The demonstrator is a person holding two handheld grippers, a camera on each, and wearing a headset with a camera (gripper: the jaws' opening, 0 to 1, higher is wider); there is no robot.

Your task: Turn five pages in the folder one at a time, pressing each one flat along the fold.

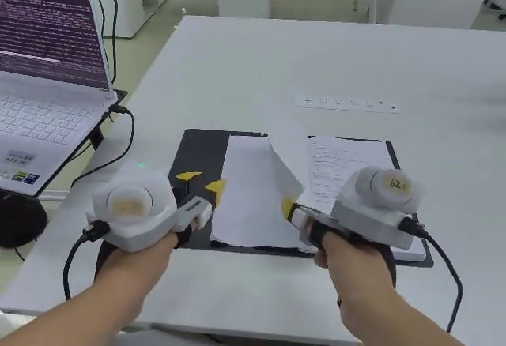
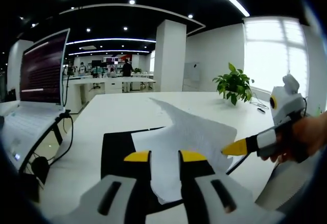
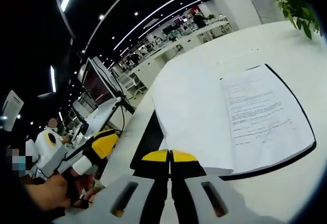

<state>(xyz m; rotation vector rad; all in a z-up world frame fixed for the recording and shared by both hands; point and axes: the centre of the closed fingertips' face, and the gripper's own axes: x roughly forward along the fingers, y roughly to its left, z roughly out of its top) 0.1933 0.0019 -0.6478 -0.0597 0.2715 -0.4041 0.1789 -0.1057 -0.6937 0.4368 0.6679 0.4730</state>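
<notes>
Right gripper (image 3: pixel 169 156), its yellow tips pressed together on the near edge of a white page (image 1: pixel 257 192), holds the sheet partly lifted from an open black folder (image 1: pixel 202 152). The paper rises in a curved peak just ahead of this gripper and spreads away to its left over the folder's left half. Just to the right of the same gripper, a printed sheet (image 1: pixel 344 172) lies flat on the folder's right half, its lines of text too small to read. Left gripper (image 1: pixel 202 182) hovers over the folder's near left part, its two yellow-tipped jaws standing apart with a clear gap between them and nothing held. It points toward the raised page, whose left edge lies just beside the gripper's nearer tip; whether tip and paper touch cannot be told. In the left gripper view the page billows directly ahead of the parted jaws, with the other gripper's yellow tip meeting the paper from the right. The folder lies flat on a white tabletop (image 1: pixel 316 62), close in front of both grippers. An open laptop (image 1: pixel 47 101) with a lit screen of text stands well off to the left of the left gripper. A hand (image 1: pixel 356 271) grips the right tool from below, and a black cable trails from each gripper.
</notes>
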